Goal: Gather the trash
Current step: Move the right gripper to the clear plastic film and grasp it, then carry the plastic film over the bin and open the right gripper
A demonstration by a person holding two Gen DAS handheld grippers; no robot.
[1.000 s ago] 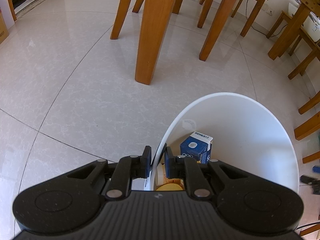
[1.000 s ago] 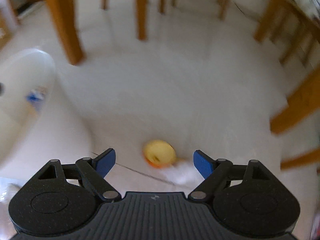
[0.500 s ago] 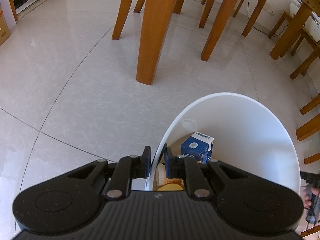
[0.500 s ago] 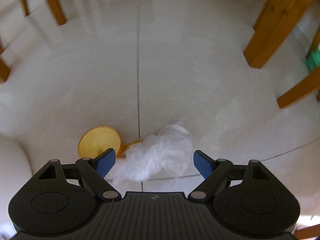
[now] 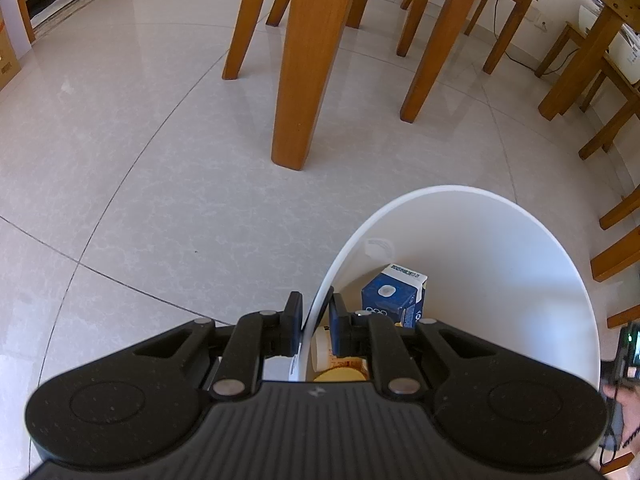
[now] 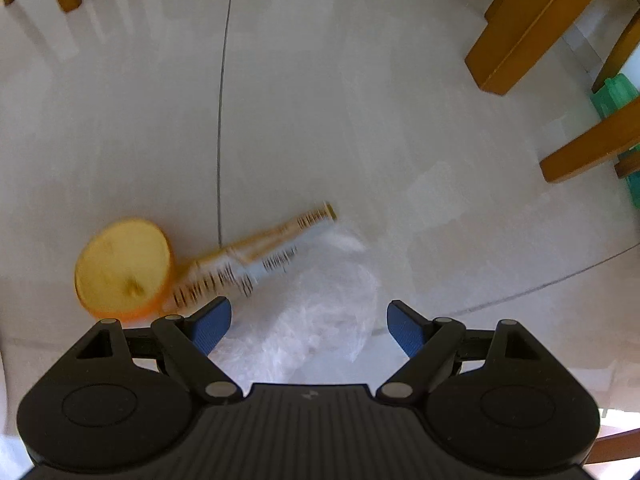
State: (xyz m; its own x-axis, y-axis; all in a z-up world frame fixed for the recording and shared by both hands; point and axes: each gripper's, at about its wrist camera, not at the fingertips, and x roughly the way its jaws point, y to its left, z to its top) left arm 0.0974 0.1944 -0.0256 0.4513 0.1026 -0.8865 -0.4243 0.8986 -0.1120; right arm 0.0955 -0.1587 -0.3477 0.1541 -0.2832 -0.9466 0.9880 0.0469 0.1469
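Observation:
My left gripper (image 5: 314, 322) is shut on the near rim of a white bin (image 5: 500, 264). Inside the bin lie a blue carton (image 5: 390, 300), a pale cup and a yellow lid, partly hidden behind my fingers. In the right wrist view my right gripper (image 6: 309, 325) is open just above the tiled floor. A crumpled clear plastic bag (image 6: 316, 320) lies between and just ahead of its fingers. To the left of it lie an orange cup (image 6: 124, 266) on its side and a printed wrapper strip (image 6: 256, 256).
Wooden table and chair legs (image 5: 298, 68) stand ahead of the bin, with more (image 5: 576, 80) to the right. In the right wrist view wooden legs (image 6: 520, 28) and a green object (image 6: 616, 96) sit at the right. A hand holding a device (image 5: 628, 360) shows at the left view's right edge.
My right gripper has swung from near the bin toward the plastic bag and come lower and closer to it, staying open. The left gripper and bin have barely moved.

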